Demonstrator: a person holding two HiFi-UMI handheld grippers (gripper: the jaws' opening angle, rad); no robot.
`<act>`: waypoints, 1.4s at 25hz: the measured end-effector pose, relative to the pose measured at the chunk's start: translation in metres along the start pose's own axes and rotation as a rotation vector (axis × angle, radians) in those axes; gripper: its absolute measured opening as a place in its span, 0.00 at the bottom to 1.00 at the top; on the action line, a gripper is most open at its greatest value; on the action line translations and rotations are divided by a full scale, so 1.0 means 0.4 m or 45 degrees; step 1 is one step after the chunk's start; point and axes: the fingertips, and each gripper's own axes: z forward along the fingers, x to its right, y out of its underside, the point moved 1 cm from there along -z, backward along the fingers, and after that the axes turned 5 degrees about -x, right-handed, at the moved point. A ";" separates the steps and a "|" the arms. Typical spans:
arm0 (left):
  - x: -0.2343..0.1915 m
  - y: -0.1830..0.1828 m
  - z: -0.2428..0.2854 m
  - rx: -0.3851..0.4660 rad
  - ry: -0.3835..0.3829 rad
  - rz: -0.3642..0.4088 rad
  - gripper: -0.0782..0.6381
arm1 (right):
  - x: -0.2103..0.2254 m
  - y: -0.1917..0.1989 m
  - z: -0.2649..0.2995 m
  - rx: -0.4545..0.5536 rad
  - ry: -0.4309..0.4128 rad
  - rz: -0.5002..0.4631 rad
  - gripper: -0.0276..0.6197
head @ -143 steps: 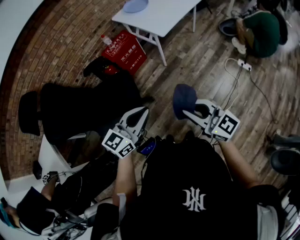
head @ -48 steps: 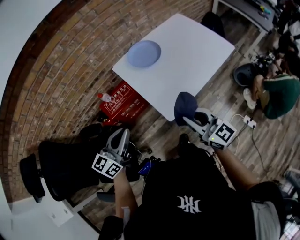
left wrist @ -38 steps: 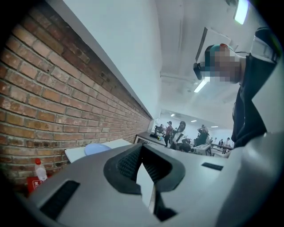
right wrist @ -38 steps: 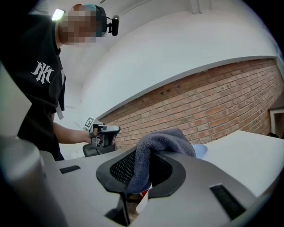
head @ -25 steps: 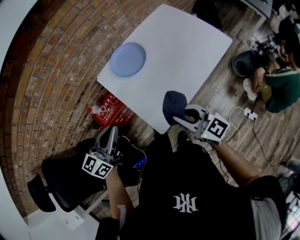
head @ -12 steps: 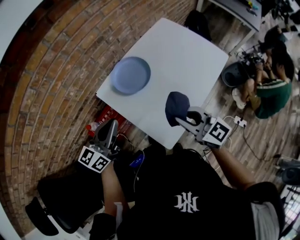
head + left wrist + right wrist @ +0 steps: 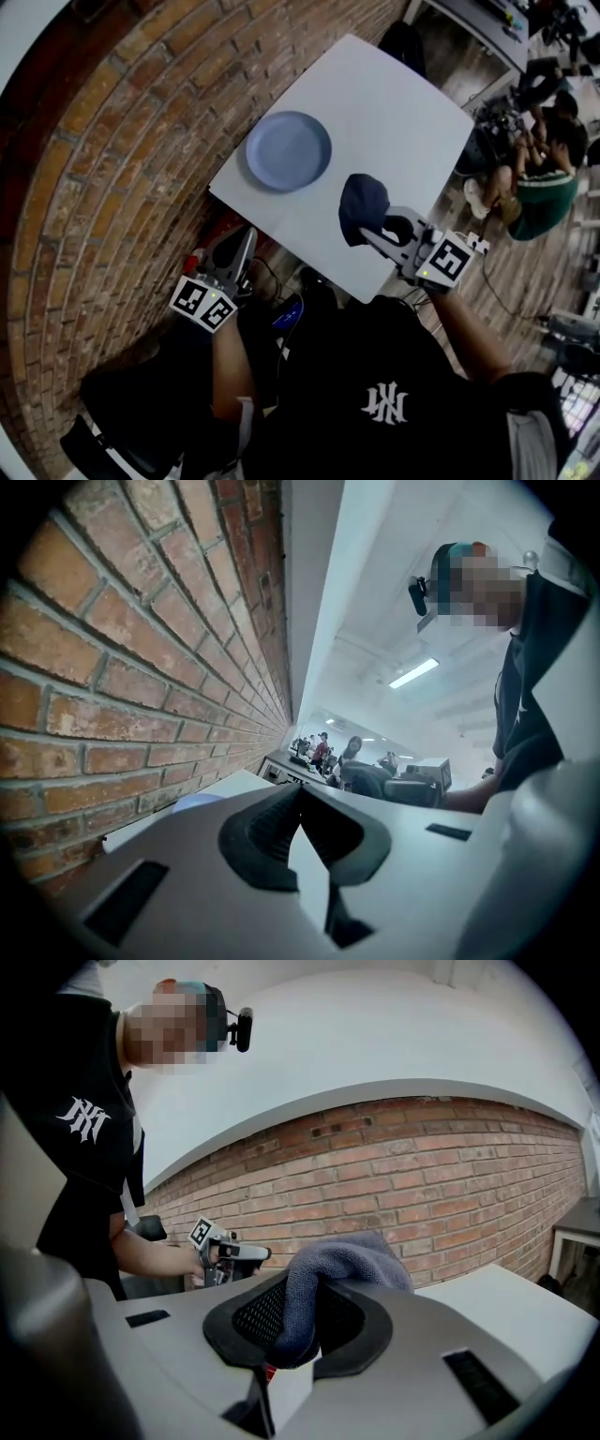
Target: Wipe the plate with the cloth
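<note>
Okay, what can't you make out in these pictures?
- Plate: dirt or stains too small to see, head view; left gripper view shows only a sliver behind the left gripper.
- Cloth: lower end hidden between the right gripper's jaws, right gripper view.
- Table legs: hidden under its top, head view.
</note>
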 end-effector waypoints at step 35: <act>-0.362 0.186 0.169 -0.262 -0.365 -0.255 0.19 | 0.291 -0.014 0.335 -0.055 -0.193 -0.029 0.16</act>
